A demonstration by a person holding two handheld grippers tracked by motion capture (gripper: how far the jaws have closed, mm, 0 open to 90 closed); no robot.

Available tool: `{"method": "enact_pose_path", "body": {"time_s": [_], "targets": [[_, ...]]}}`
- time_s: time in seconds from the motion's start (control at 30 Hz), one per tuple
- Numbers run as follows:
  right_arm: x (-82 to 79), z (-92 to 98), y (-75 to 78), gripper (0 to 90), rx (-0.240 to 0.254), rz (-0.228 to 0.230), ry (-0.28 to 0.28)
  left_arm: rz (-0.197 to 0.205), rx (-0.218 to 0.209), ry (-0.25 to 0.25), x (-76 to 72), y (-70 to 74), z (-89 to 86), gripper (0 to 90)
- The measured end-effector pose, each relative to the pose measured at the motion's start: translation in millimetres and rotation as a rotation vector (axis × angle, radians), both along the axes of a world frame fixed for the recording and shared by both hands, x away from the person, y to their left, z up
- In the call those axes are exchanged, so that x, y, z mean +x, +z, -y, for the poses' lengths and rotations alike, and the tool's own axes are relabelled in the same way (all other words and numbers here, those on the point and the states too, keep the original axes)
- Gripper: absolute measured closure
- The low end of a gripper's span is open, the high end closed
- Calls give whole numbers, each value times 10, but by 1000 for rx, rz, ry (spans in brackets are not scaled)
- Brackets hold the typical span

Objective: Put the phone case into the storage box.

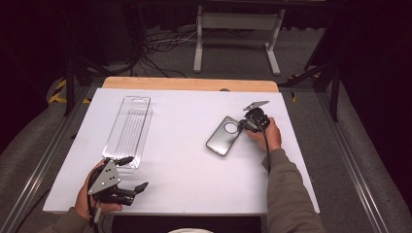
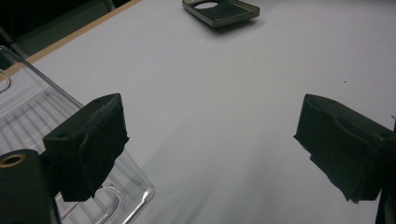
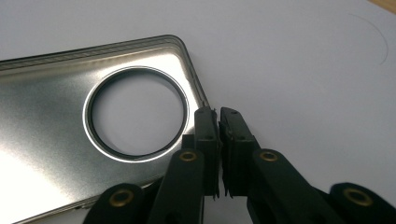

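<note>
While the right tongs (image 3: 219,116) pinch the raised rim of the metal tin lid (image 1: 224,135) lying on the white desk (image 1: 184,160), apparently to lift it, contact looks firm. The left tongs (image 2: 208,140) wait spread beside the clear plastic case (image 1: 130,127).

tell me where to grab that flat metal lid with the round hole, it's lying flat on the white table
Grip the metal lid by its raised rim at the short end beside the round hole, coming in from the right gripper side. It lies flat, so only the thin upturned edge offers a pinch: one jaw inside the rim, one outside. That gripper's jaws look shut on that rim already.
</note>
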State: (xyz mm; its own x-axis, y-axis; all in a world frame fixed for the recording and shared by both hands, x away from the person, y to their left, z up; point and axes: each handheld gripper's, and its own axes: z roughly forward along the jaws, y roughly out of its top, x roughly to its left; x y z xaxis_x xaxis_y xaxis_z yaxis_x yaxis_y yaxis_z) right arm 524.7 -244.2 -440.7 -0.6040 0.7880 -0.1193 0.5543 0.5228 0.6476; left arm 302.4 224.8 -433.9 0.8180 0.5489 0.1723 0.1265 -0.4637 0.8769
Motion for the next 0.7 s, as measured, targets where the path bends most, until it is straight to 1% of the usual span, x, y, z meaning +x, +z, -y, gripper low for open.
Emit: {"method": "enact_pose_path", "body": {"time_s": [0.1, 0.17, 0.23, 0.4, 0.43, 0.53, 0.57, 0.67, 0.7], "targets": [[-2, -19, 6, 877, -36, 15, 24, 0, -1, 1, -3, 1, 0, 93], [-15, -26, 10, 884, -48, 25, 33, 1, -1, 5, -1, 2, -6, 93], [-31, -23, 15, 888, -49, 39, 44, 4, -1, 4, 1, 4, -11, 93], [-101, -37, 33, 890, -50, 95, 70, 2, -5, 6, 2, 2, -8, 93], [-142, -48, 55, 891, -52, 128, 77, 8, 0, 5, 4, 6, -12, 93], [-235, -53, 143, 890, -31, 180, 92, 10, -5, 5, 2, 12, -11, 93], [-284, -55, 193, 890, -34, 207, 100, 7, -8, 5, 2, 11, -9, 93], [-411, -59, 309, 890, -25, 260, 122, 14, -13, 10, 9, 28, -15, 93], [-460, -63, 353, 890, -24, 281, 132, 7, -18, 9, 9, 37, -18, 93]]}}
